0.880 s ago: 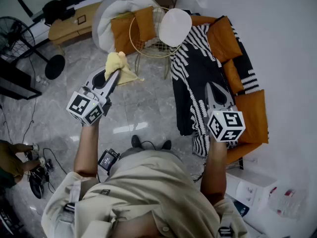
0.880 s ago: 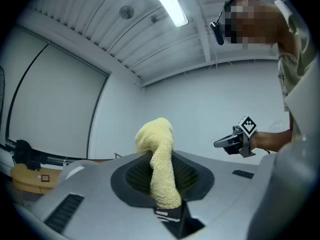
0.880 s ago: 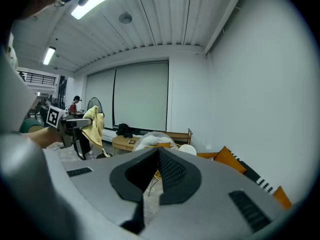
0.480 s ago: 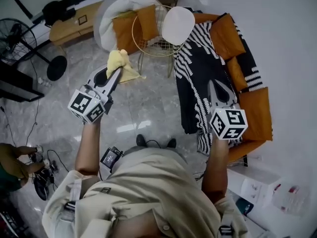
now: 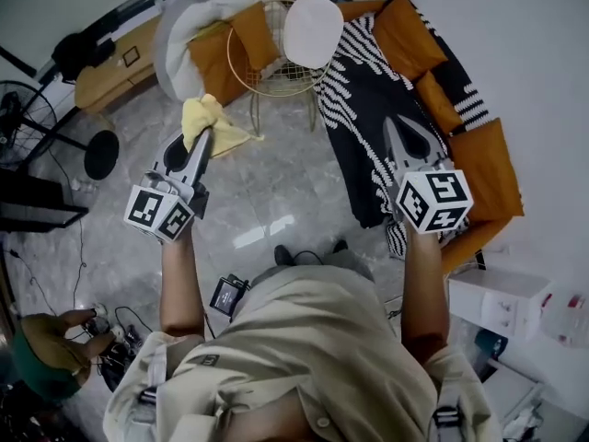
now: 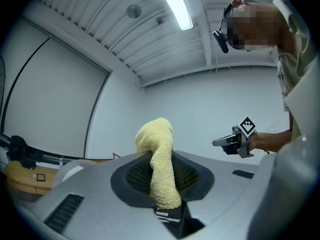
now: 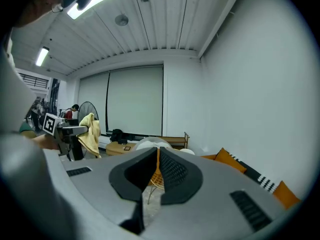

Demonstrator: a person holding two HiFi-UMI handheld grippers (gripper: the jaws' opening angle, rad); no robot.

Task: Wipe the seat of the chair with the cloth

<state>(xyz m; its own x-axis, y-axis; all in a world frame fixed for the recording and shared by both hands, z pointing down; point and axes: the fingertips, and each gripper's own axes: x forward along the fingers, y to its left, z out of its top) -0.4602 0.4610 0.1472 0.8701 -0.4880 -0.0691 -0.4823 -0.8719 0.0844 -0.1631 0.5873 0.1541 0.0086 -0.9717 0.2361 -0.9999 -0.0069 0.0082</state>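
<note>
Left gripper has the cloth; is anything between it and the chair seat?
Nothing visible. The cloth, clamped in the left gripper, hangs above the floor short of the wire chair; the gap between them is open.

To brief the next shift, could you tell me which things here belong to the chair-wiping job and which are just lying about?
Job: yellow cloth clamped in the left gripper; wire chair.
Lying about: striped sofa throw, orange cushions, standing fan, wooden bench.
</note>
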